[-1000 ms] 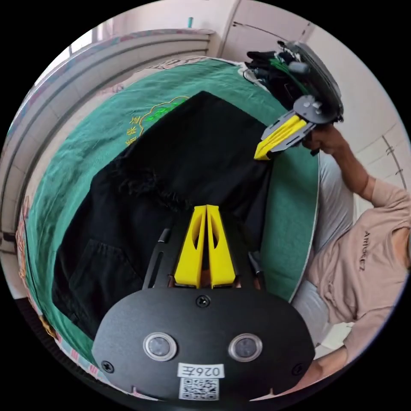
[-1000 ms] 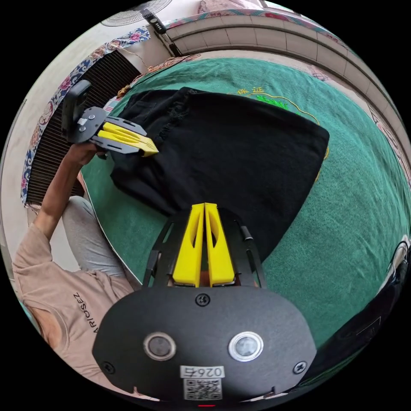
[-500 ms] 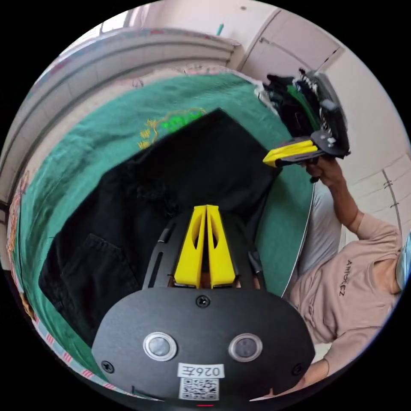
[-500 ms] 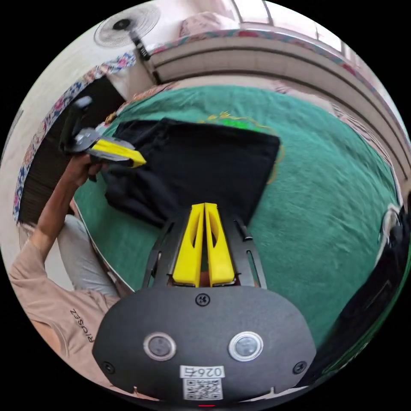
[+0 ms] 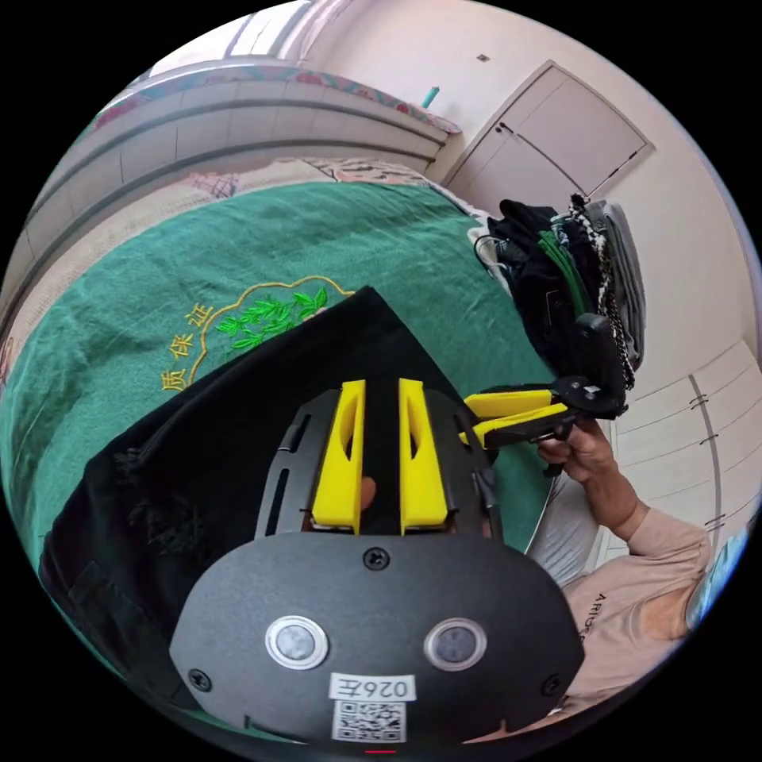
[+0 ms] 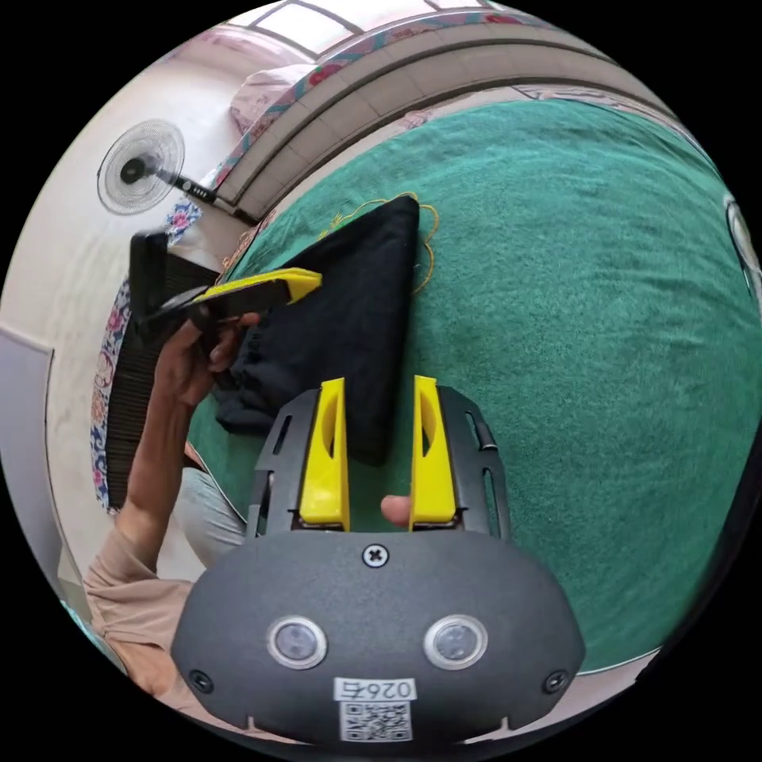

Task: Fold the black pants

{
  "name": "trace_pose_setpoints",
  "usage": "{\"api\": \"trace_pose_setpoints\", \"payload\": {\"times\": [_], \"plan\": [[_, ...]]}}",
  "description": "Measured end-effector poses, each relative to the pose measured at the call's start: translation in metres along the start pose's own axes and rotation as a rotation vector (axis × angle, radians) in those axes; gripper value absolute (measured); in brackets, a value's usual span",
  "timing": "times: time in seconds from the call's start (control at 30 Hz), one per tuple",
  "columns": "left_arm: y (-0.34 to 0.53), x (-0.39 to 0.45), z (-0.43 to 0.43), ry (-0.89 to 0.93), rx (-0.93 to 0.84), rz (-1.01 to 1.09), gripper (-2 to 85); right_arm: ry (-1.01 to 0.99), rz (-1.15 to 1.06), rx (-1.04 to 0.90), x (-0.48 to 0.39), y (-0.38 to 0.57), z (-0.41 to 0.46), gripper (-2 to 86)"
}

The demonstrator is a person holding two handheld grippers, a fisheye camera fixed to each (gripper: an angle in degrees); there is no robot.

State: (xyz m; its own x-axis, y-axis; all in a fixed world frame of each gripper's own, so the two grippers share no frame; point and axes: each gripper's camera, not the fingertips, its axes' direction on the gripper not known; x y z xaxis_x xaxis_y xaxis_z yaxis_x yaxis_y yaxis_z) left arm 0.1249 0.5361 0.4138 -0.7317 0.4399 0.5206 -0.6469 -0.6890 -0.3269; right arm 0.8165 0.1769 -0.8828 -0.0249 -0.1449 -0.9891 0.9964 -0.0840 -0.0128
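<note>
We see the black pants [image 5: 262,413] lying folded on the green blanket [image 5: 333,238], in the lower left of the left gripper view and at centre left of the right gripper view. Our left claw [image 5: 382,389] has its jaws apart above the dark cloth, gripping nothing. Our right claw [image 6: 379,387] also stands apart, over the fold's near corner. A pile of clothes [image 5: 571,270] sits at the right of the left gripper view.
</note>
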Motion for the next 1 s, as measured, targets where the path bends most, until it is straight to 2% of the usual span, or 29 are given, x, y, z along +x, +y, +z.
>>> {"api": "trace_pose_setpoints", "payload": {"times": [0.13, 0.23, 0.3, 0.37, 0.5, 0.57, 0.6, 0.67, 0.73, 0.77, 0.8, 0.83, 0.9, 1.0], "plan": [[-0.022, 0.009, 0.023, 0.081, -0.045, 0.012, 15.4, 0.016, -0.106, 0.017, -0.029, -0.006, -0.028, 2.2], [-0.041, 0.020, 0.027, 0.126, -0.068, 0.002, 21.7, 0.098, -0.241, 0.071, -0.080, 0.000, -0.064, 0.5], [-0.055, 0.027, 0.035, 0.116, -0.131, -0.012, 22.5, 0.181, -0.377, 0.135, -0.136, 0.013, -0.087, -0.6], [-0.073, 0.039, 0.044, -0.044, -0.243, -0.008, 16.9, 0.279, -0.459, 0.158, -0.174, 0.024, -0.092, -0.8], [-0.089, 0.056, 0.047, -0.144, -0.319, 0.044, 7.9, 0.342, -0.451, 0.196, -0.193, 0.035, -0.112, 1.6], [-0.094, 0.061, 0.044, -0.226, -0.317, 0.052, 3.7, 0.300, -0.399, 0.223, -0.183, 0.036, -0.136, 8.6], [-0.095, 0.060, 0.044, -0.225, -0.313, 0.048, 3.3, 0.264, -0.358, 0.223, -0.174, 0.034, -0.147, 13.6], [-0.098, 0.056, 0.041, -0.204, -0.288, 0.015, 2.2, 0.220, -0.307, 0.204, -0.162, 0.027, -0.150, 17.2], [-0.100, 0.052, 0.040, -0.185, -0.271, -0.014, 1.7, 0.156, -0.273, 0.167, -0.151, 0.016, -0.139, 16.7], [-0.102, 0.051, 0.040, -0.183, -0.265, -0.026, 1.5, 0.105, -0.247, 0.139, -0.143, 0.007, -0.129, 12.2], [-0.103, 0.052, 0.040, -0.187, -0.263, -0.030, 1.4, 0.055, -0.247, 0.103, -0.137, -0.002, -0.124, 4.2], [-0.106, 0.054, 0.038, -0.199, -0.259, -0.032, 1.3, 0.021, -0.258, 0.078, -0.135, -0.005, -0.124, 3.6], [-0.113, 0.061, 0.032, -0.186, -0.238, -0.021, 1.2, -0.027, -0.211, 0.081, -0.120, -0.003, -0.155, 1.9], [-0.132, 0.084, 0.019, -0.046, -0.198, 0.048, 1.1, -0.066, -0.208, 0.149, -0.115, 0.032, -0.235, 1.4]]}}
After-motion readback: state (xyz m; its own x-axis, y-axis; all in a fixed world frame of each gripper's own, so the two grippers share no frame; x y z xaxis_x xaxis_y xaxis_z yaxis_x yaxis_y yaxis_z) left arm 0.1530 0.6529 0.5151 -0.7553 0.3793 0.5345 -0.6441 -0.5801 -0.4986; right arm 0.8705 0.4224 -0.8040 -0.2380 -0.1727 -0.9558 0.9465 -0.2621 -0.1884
